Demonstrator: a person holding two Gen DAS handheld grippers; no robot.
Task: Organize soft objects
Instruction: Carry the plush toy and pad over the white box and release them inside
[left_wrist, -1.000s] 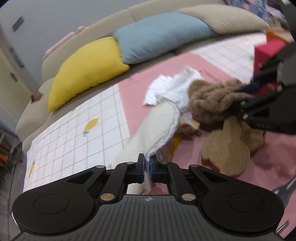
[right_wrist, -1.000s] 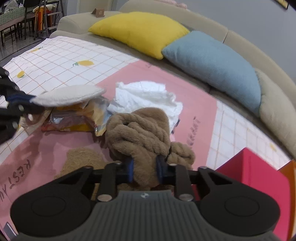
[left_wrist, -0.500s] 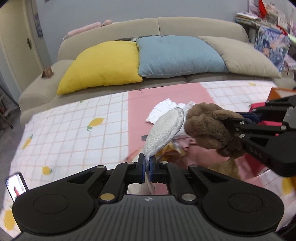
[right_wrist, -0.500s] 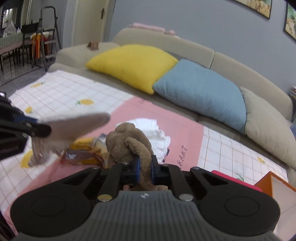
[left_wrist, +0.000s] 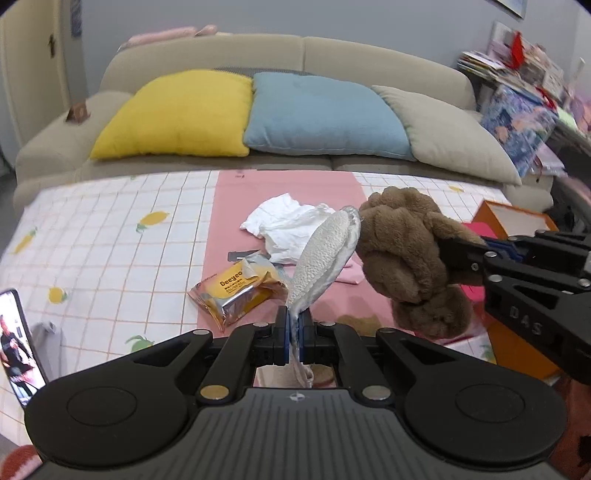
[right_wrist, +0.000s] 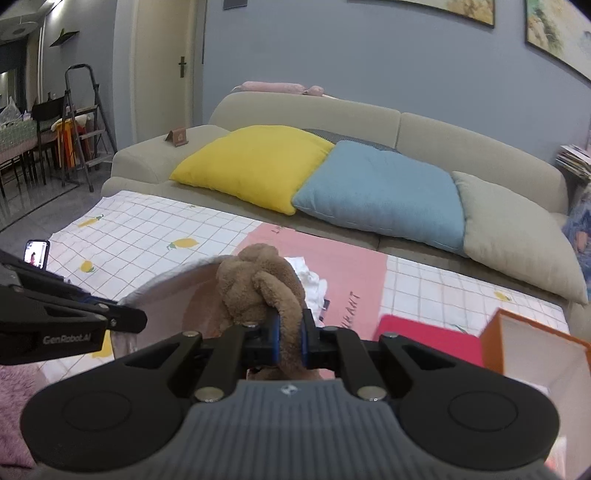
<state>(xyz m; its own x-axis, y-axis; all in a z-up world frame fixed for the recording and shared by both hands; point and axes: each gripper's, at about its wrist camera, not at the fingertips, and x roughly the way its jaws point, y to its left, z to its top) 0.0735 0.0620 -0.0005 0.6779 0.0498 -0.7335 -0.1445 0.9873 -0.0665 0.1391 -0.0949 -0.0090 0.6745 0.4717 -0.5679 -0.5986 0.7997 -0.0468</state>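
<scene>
My left gripper (left_wrist: 294, 325) is shut on the thin edge of a white textured soft pad (left_wrist: 325, 254), which stands up off the table. To its right, my right gripper (left_wrist: 465, 254) is shut on a brown knotted plush toy (left_wrist: 402, 251) that hangs clear of the pink mat. In the right wrist view the brown plush toy (right_wrist: 255, 280) is pinched by one strand between the right gripper's (right_wrist: 290, 332) blue pads. In that view the left gripper (right_wrist: 129, 317) reaches in from the left with the pad (right_wrist: 177, 280) blurred beside the plush.
On the checked cloth lie a yellow snack packet (left_wrist: 236, 291), a crumpled white cloth (left_wrist: 284, 225) and a phone (left_wrist: 18, 339). An orange box (right_wrist: 535, 354) and a red box (right_wrist: 424, 336) stand at right. Behind is a sofa (left_wrist: 388, 62) with yellow, blue and beige cushions.
Both grippers have risen, lifting the white pad and the brown plush off the table. The right jaws have narrowed onto one strand of the plush. Both views now look more level.
</scene>
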